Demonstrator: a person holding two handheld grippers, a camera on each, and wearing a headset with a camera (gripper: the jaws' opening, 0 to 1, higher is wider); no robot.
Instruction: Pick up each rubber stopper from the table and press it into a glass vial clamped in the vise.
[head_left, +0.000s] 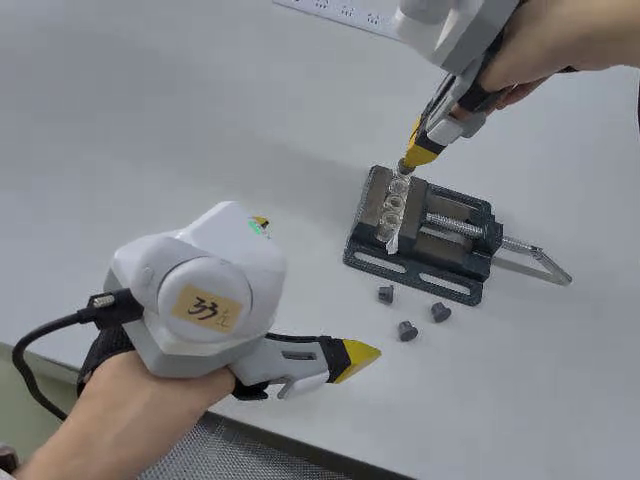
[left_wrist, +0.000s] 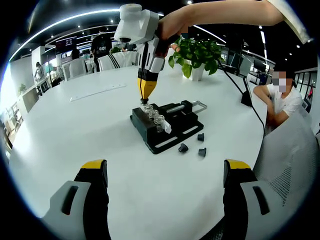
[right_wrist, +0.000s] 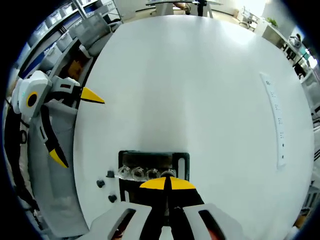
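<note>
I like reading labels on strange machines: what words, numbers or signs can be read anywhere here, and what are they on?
"33", handwritten, with a smaller unclear mark after it: tan sticker on the body of the left claw.
Marks on the long white strip: too small to read.
Nothing else is legible.

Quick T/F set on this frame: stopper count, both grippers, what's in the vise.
1. Three stoppers lie loose on the table beside the vise. True.
2. The left gripper is shut on a stopper. False: its jaws stand wide open and hold nothing.
3. The right gripper has its tips down at the vials. True.
4. The vise is empty. False: it clamps a row of glass vials.
</note>
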